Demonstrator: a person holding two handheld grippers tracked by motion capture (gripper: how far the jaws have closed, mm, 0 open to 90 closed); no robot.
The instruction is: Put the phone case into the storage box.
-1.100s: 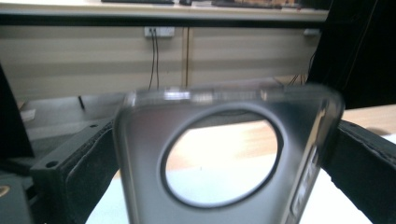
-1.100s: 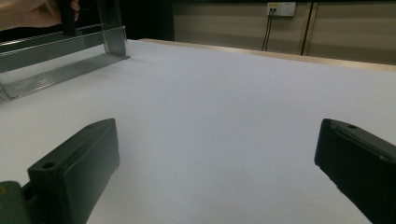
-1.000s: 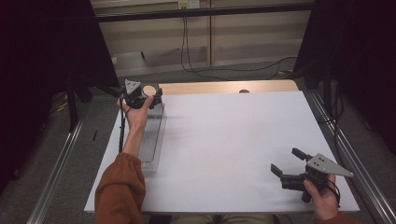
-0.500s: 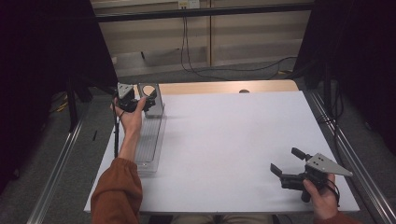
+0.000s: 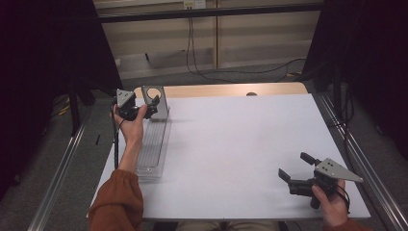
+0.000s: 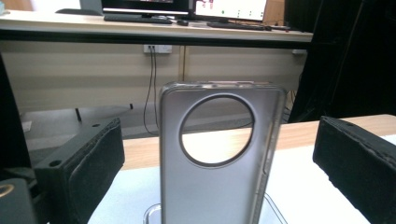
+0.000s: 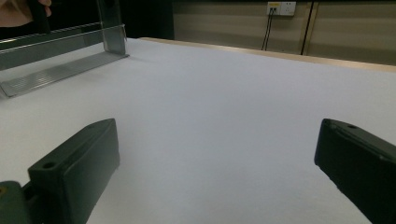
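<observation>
Phone case (image 6: pixel 219 154) stands upright, dead ahead btwn the spread jaws of left gripper (image 5: pixel 144 107). Right gripper (image 5: pixel 296 168) also spread, well apart, holding nothing.

White table (image 5: pixel 231 144) open from 10 o'clock round to 4 o'clock; free passage across centre. At 9 to 10 o'clock, clear tray (image 5: pixel 153 144) lies along the left edge, upright phone case (image 5: pixel 155 100) standing at its far end, blocking that lane.

Phone case (image 5: pixel 157 100) upright at tray's (image 5: pixel 150 149) far end, table's (image 5: pixel 240 144) left side
</observation>
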